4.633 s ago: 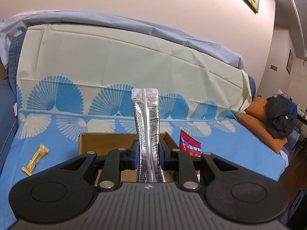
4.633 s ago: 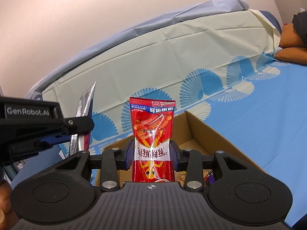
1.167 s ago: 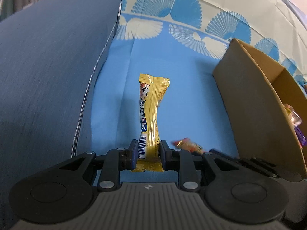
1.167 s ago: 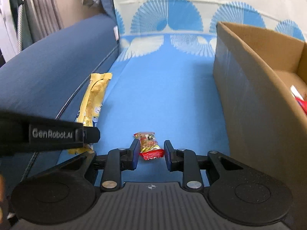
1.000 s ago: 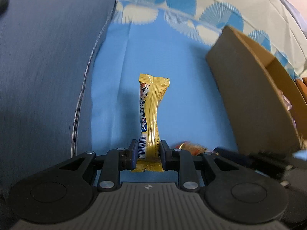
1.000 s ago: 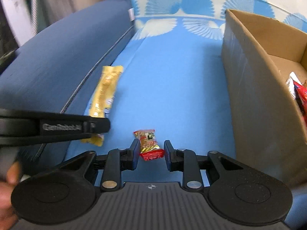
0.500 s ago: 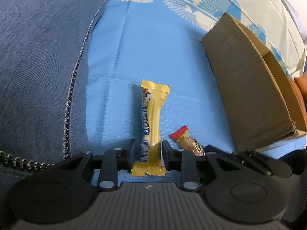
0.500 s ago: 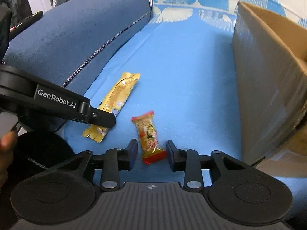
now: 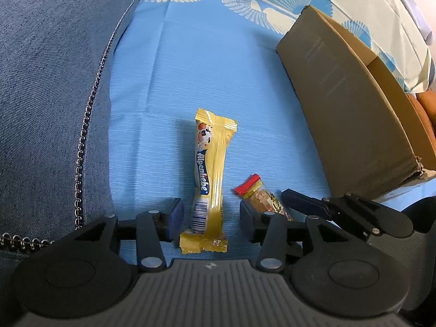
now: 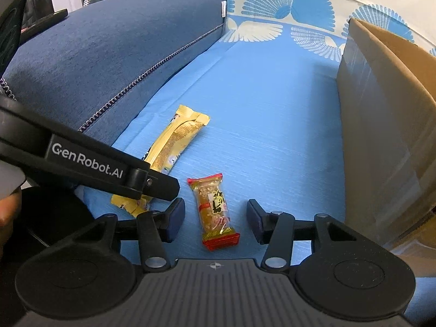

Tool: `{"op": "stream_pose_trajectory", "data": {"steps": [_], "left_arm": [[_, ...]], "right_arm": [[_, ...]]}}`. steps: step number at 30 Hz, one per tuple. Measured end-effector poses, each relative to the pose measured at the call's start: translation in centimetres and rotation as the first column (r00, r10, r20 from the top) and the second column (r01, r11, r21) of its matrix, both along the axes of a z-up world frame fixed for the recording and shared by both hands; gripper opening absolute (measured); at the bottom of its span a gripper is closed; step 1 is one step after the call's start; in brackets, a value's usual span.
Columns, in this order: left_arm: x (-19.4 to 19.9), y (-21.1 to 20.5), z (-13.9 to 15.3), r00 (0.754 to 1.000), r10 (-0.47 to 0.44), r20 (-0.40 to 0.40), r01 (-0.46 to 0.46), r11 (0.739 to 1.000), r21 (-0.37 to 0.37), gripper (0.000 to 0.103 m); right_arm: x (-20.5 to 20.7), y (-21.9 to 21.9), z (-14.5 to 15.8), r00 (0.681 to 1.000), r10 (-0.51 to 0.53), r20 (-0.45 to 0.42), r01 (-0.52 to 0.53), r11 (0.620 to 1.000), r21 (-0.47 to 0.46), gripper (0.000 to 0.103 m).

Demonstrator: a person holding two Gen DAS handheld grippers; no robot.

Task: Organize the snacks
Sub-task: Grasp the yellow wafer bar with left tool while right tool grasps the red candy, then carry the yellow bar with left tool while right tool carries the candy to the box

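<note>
1. The left gripper [image 9: 209, 215] has its jaws opening; the yellow bar [image 9: 211, 174] lies between them on the blue sheet [image 9: 169, 81], neither pad touching it.
2. The right gripper [image 10: 216, 219] is opening too, with the red candy [image 10: 215, 211] lying free between its pads.
3. The box [image 10: 381, 114] stands to the right of both grippers.
4. The candy lies just right of the bar.

We lose the cardboard box [image 10: 381, 103] past the right edge, contents unseen; left claw [image 10: 152, 188] covers the yellow wrapper [image 10: 174, 139] midway.
</note>
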State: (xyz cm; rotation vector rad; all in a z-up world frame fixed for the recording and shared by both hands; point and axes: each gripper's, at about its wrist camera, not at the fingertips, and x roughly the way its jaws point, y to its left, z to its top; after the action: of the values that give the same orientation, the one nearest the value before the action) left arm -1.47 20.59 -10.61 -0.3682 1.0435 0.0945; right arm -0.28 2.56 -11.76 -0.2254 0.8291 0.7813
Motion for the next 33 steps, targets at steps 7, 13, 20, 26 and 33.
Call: {"op": "stream_pose_trajectory", "data": {"steps": [7, 13, 20, 26, 33], "left_arm": [[-0.1, 0.1, -0.2, 1.000, -0.003, -0.002, 0.003, 1.000, 0.006, 0.052], [0.2, -0.9, -0.2, 1.000, -0.017, -0.007, 0.018, 0.998, 0.062, 0.054], [0.2, -1.3, -0.2, 1.000, -0.008, -0.008, 0.008, 0.994, 0.108, 0.027], [-0.9, -0.5, 0.4, 0.999, 0.035, 0.041, -0.038, 0.997, 0.065, 0.026], [-2.0, -0.6, 1.2, 0.992, 0.047, 0.113, -0.054, 0.997, 0.060, 0.026]], "right_arm": [[-0.3, -0.2, 0.0, 1.000, 0.004, 0.006, -0.004, 1.000, -0.002, 0.052], [-0.5, 0.0, 0.1, 1.000, -0.001, 0.022, 0.001, 1.000, -0.009, 0.039], [-0.6, -0.2, 0.2, 1.000, -0.011, 0.021, 0.011, 1.000, -0.004, 0.021], [-0.8, -0.2, 0.5, 0.999, -0.033, 0.031, 0.033, 0.999, -0.001, 0.020], [-0.9, -1.2, 1.9, 0.997, -0.068, 0.043, 0.066, 0.996, 0.056, 0.020]]}}
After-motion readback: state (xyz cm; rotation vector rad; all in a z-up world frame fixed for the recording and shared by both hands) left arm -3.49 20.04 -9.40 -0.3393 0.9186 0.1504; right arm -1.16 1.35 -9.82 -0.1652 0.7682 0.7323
